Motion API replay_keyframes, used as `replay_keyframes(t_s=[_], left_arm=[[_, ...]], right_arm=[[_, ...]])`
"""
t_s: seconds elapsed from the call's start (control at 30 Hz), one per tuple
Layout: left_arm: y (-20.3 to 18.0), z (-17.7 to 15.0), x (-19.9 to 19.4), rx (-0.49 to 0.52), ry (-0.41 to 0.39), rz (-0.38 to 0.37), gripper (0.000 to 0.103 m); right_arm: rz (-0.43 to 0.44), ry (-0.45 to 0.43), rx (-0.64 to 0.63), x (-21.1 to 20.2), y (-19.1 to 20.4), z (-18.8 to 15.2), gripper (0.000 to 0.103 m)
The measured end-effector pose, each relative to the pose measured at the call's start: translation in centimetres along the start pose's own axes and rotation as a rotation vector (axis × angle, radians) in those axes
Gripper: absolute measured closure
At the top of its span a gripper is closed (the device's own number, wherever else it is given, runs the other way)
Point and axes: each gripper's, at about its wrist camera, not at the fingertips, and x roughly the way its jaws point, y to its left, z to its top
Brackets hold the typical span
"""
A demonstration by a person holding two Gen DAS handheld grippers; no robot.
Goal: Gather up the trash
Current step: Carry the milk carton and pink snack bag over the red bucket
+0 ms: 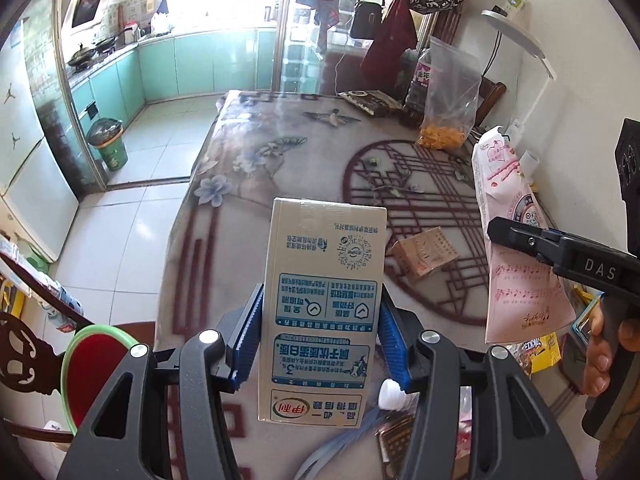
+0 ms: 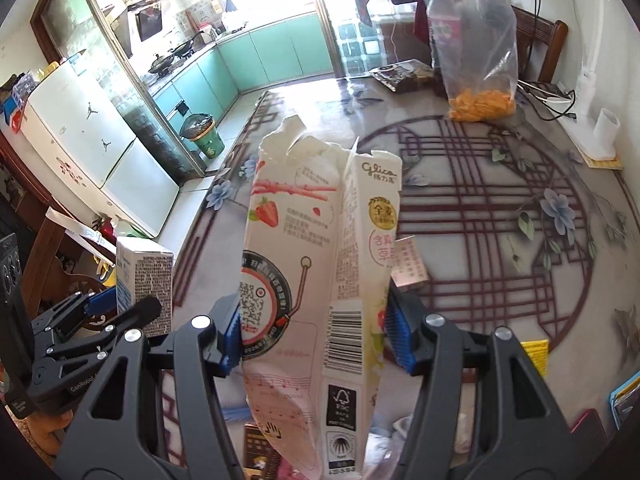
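Lying on the patterned table [image 1: 280,168]: small flat cardboard box [image 1: 426,254] mid-table, clear zip bag of orange pieces [image 1: 448,120] standing behind it.

Two grippers are showing: the left gripper [image 1: 318,338] is clamping one milk carton [image 1: 320,312], the right gripper [image 2: 314,336] is clamping one torn pink snack box [image 2: 320,280]. One small flattened box [image 1: 426,254] is lying on the one table [image 1: 280,168]. One clear zip bag [image 2: 476,52] with orange bits is standing at the far end, with one dark bottle [image 1: 420,84] just beside it. One green trash bin [image 1: 108,144] is sitting on the kitchen floor. One white cup [image 2: 605,128] is standing near the wall. One fridge [image 2: 80,128] is standing at the side.
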Motion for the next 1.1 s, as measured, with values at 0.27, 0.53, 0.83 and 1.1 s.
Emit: replay_keyframes(t_s=[0.27,0.53,0.83,1.1], left_arm=[[4.2,-1.0,-1.6,-0.016,-0.01,0.001,0.053],[7.7,-2.2,-2.9,-0.021,-0.014,-0.004,0.053],[12.0,-3.8,-4.2,-0.056,-0.016,0.017,0.053],[16.3,-5.6,-5.0,-0.106,-0.006,0.052,0.053]], right_arm=[[-0.014,0.019,-0.013,0.3,4.1,-1.3,0.046],[-0.01,0.023,-0.036,0.5,8.8,-2.6,0.046],[0.006,0.037,-0.071,1.4,13.6,-3.7,0.046],[0.029,0.053,-0.113,2.2,17.5,-4.6,0.046]])
